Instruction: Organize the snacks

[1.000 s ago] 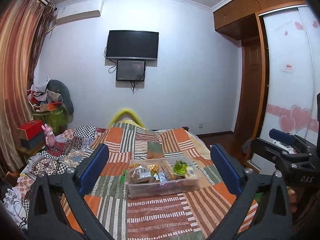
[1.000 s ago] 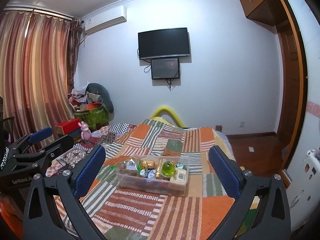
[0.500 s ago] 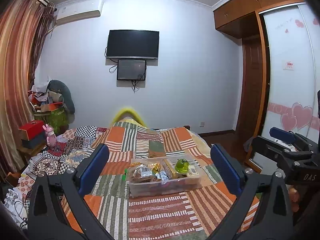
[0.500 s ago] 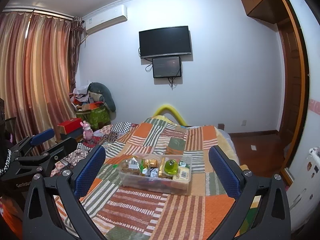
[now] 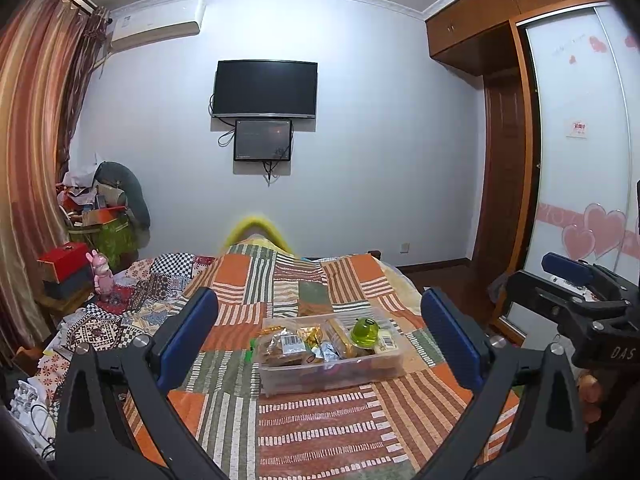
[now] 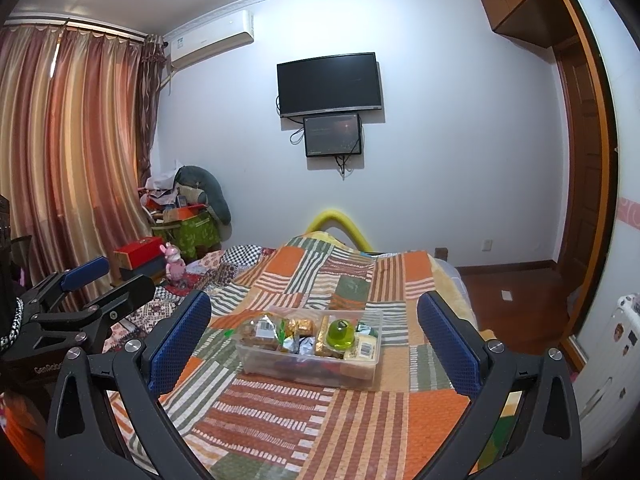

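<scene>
**On bed: snack bin centred, both grippers clear**

On the quilt (image 5: 320, 432) sits a clear bin (image 5: 332, 376), approx. mid-bed, long side facing both cams. Contents: bagged cookies (image 5: 286, 346) w/ barcode label at left end, gold-wrapped sweets (image 5: 310, 334) behind them, green jelly cup (image 5: 365, 331) right of centre, pale barcoded pack (image 5: 387, 343) at right end. Other wrappers in the bin are too small to tell apart.

L gripper (image 5: 320, 328): blue pads spread wide, nothing between them; held above the quilt, well short of the bin. R gripper (image 6: 316, 332): same config., pads spread wide, no contact w/ the bin (image 6: 310, 364) or anything else. Each gripper shows at the edge of the other's view.

Bkgd.: TV (image 5: 265, 89) on far wall, small screen (image 5: 263, 140) just below it, AC unit (image 5: 156, 26) upper left, curtains (image 6: 76, 168) left, wardrobe (image 5: 576, 152) right.
</scene>
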Demonstrator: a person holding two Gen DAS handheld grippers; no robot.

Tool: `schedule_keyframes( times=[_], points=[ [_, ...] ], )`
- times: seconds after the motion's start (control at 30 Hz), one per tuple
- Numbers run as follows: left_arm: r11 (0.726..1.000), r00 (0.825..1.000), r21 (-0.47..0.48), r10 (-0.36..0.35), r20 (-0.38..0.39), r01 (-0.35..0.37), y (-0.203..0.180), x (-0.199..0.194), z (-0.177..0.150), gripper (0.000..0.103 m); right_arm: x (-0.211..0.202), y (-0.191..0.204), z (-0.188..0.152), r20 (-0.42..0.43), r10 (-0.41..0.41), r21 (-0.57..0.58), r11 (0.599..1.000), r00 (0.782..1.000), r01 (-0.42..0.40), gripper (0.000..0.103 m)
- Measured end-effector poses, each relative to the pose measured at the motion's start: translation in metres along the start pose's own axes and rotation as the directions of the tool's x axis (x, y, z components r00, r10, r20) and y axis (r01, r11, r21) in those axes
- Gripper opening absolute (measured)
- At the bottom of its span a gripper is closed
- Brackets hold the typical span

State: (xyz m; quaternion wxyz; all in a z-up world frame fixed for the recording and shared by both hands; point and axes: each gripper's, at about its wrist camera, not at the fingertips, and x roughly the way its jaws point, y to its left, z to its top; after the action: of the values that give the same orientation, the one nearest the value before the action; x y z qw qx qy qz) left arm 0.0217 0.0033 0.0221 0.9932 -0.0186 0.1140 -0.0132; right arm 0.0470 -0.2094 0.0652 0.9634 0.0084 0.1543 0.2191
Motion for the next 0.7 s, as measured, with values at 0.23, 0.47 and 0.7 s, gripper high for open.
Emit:
schedule_keyframes(
  times=[0.23, 0.47, 0.7],
  points=[
    [1.000, 1.000, 0.003, -0.003, 0.002, 0.003, -0.0002, -0.0003, 0.0007, 0.103, -0.0017, -0.0012, -0.0008, 0.005, -0.002, -0.001, 1.000, 1.000, 0.002, 0.103],
    [1.000, 1.000, 0.001, -0.009, 0.000, 0.009, -0.0008, -0.0001, -0.0001, 0.103, -0.0022, -0.0034, -0.0009, 0.004, 0.002, 0.008, 1.000, 1.000, -0.002, 0.103],
    [1.000, 1.000, 0.003, -0.018, -0.001, 0.018, -0.0022, 0.0003, -0.0012, 0.103, -0.0026, -0.0034, -0.0009, 0.004, 0.002, 0.006, 1.000, 1.000, -0.002, 0.103]
  ],
)
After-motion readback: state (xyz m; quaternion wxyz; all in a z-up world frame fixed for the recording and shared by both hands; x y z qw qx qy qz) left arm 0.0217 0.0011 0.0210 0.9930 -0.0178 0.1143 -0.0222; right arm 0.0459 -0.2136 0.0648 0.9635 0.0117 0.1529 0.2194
